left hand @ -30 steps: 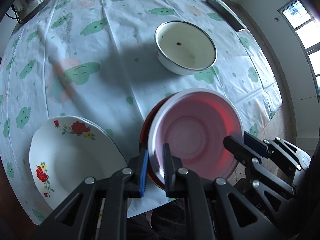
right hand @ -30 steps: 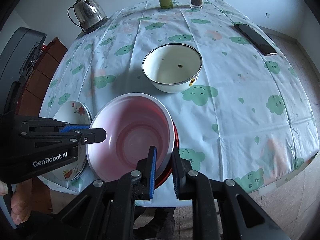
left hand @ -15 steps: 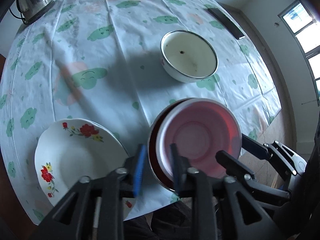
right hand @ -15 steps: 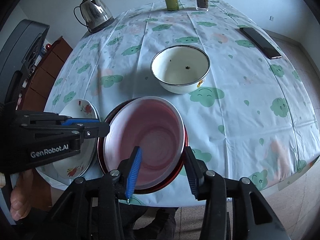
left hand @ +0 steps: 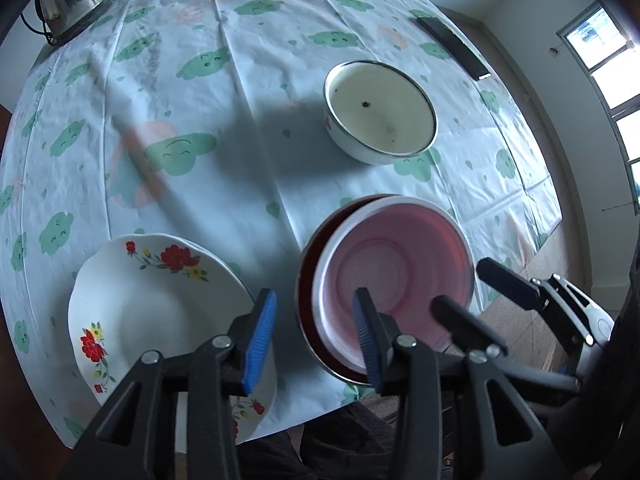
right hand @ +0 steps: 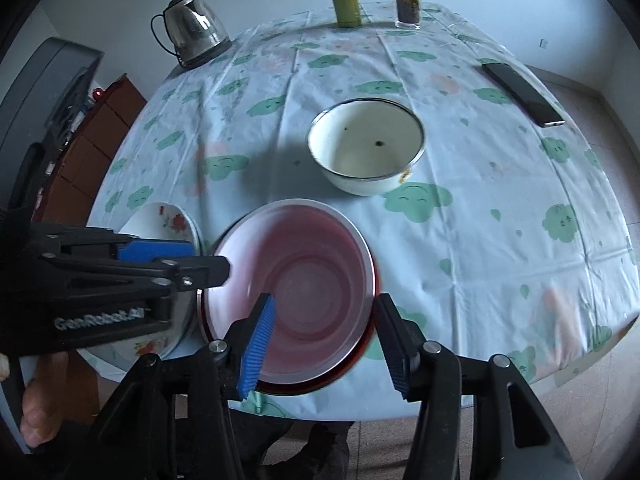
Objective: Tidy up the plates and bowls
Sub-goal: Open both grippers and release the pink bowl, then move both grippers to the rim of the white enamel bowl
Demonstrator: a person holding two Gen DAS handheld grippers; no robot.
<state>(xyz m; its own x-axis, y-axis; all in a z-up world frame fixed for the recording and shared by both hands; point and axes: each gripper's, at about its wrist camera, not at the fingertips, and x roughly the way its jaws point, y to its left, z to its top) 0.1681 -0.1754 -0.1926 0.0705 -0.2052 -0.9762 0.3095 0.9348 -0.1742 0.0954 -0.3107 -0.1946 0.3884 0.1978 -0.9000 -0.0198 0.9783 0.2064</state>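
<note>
My left claw (left hand: 314, 336) and right claw (right hand: 324, 340) are both opening, pads clear of the pink bowl (right hand: 296, 292) at the tabletop's near edge. It looks like light, slick plastic; I'd pinch its rim. Further in, the white bowl (right hand: 366, 148) seems harder, chippable.

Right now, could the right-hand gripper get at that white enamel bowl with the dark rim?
Probably yes. The white enamel bowl with the dark rim stands alone on the tablecloth beyond the pink bowl, nothing blocking it, and the right gripper holds nothing, its fingers opening.
</note>
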